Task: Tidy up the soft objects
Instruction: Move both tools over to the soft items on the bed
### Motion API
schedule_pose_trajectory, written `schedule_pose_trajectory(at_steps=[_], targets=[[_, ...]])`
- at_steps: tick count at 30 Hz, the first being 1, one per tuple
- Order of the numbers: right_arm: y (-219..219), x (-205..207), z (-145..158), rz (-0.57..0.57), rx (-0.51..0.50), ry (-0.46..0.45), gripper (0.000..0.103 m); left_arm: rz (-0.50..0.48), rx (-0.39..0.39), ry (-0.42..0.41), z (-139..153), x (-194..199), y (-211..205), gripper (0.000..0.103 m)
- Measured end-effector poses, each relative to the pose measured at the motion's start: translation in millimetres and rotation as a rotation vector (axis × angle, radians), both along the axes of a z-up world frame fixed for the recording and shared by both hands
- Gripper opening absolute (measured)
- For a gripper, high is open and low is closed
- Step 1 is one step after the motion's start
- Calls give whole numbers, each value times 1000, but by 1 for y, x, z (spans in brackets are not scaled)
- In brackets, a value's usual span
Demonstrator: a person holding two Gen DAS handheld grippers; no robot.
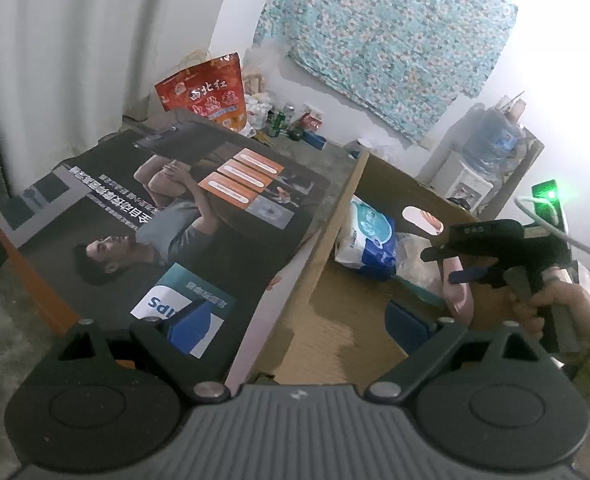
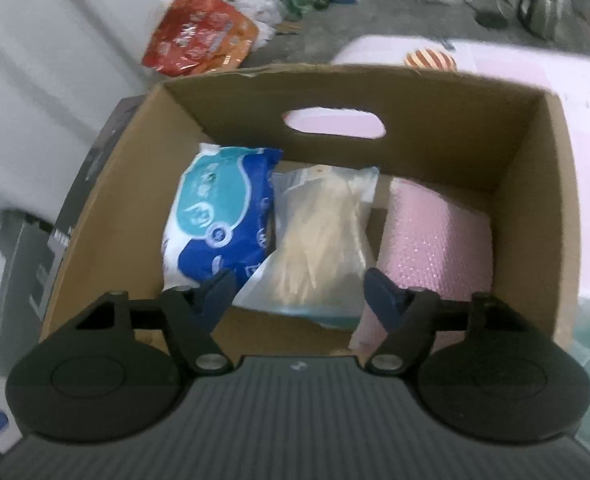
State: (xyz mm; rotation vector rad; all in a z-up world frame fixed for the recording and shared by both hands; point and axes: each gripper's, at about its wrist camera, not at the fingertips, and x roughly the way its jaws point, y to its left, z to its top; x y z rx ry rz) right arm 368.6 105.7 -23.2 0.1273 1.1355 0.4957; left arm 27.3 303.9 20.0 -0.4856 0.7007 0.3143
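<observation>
Right gripper (image 2: 299, 290) fingers wide apart, empty – over cardboard box (image 2: 535, 168); left gripper (image 1: 299, 322) likewise.

Left wrist view looks obliquely across the cardboard box (image 1: 327, 240) from its side. Right wrist view faces down into it, close. Both share the blue packet (image 2: 223, 216).

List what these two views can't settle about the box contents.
- Pink bubble-wrap roll: near end hidden behind the right gripper finger, right wrist view.
- Clear bag: contents blurred, unidentifiable.
- Blue-and-white pack: label too small, left wrist view.
- Cardboard box: near floor hidden by the gripper body.
</observation>
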Motion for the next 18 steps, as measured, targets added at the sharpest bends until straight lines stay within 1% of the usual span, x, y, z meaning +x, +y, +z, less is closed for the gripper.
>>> schedule_pose_trajectory(at_steps=[2,3,5,7,9,11,14,16,17,18], targets=[[1,8,-6,-30,16,22,60,5,1,-1,1,-1,2,95],[1,9,-7,-43,21,15,60,5,2,0,2,-2,2,95],[0,7,-2,-41,39,-15,60,4,3,-1,2,-2,3,95],[-5,2,10,-34,89,-50,61,4,1,-1,2,-2,2,95],[-16,-6,28,-28,152,-93,61,0,1,-5,3,-3,2,95],[-32,-19,51,-14,213,-156,62,-9,4,-19,7,-7,2,96],[-66,-42,86,-3,301,-237,66,-32,14,-40,13,-15,-2,96],[-94,-63,104,7,360,-281,74,-53,19,-57,17,-19,-8,97],[-108,-73,111,9,381,-304,76,-69,21,-73,20,-22,-12,98],[-122,-84,116,10,397,-326,81,-86,24,-88,22,-25,-17,98]])
